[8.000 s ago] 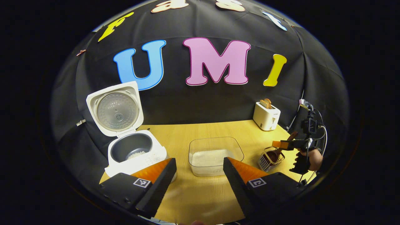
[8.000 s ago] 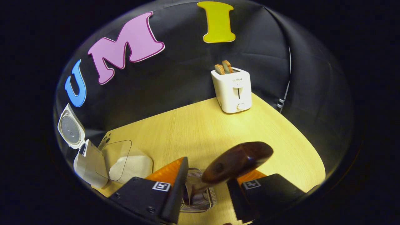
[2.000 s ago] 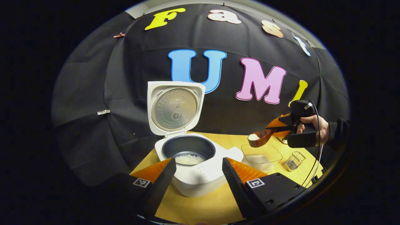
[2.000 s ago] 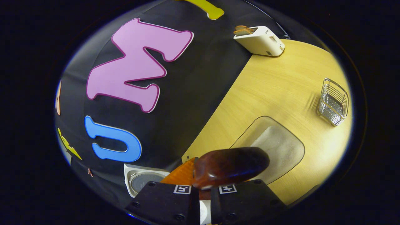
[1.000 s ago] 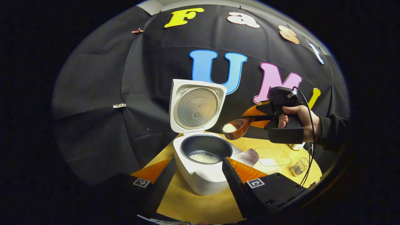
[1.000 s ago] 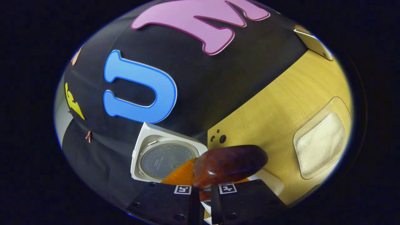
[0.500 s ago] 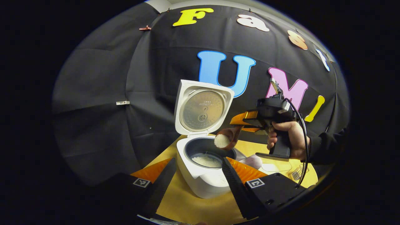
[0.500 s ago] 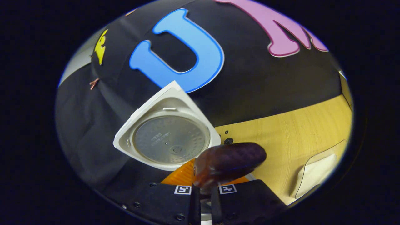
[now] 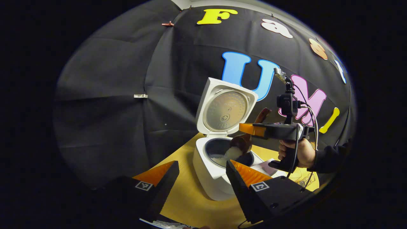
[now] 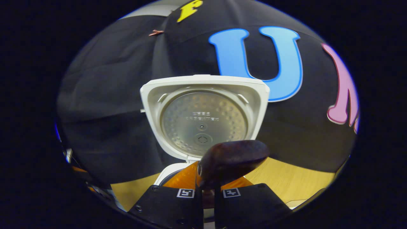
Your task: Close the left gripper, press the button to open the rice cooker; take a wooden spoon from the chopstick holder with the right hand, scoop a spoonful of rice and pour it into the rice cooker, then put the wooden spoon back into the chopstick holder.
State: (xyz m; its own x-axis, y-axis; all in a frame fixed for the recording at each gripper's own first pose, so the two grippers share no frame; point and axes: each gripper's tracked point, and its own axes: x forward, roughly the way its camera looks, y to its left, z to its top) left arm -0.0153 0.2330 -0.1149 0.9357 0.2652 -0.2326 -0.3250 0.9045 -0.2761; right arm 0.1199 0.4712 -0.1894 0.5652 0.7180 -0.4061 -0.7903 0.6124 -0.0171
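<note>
Wooden spoon (image 9: 242,142) tipping over rice cooker (image 9: 213,173)

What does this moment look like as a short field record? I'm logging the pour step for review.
rice cooker: lid raised, pot holds rice
wooden spoon: tilted over the pot, rice sliding off its bowl
right gripper: shut on the spoon handle, held by a hand
left gripper: open, holding nothing, in front of the cooker
table: light wood
</note>
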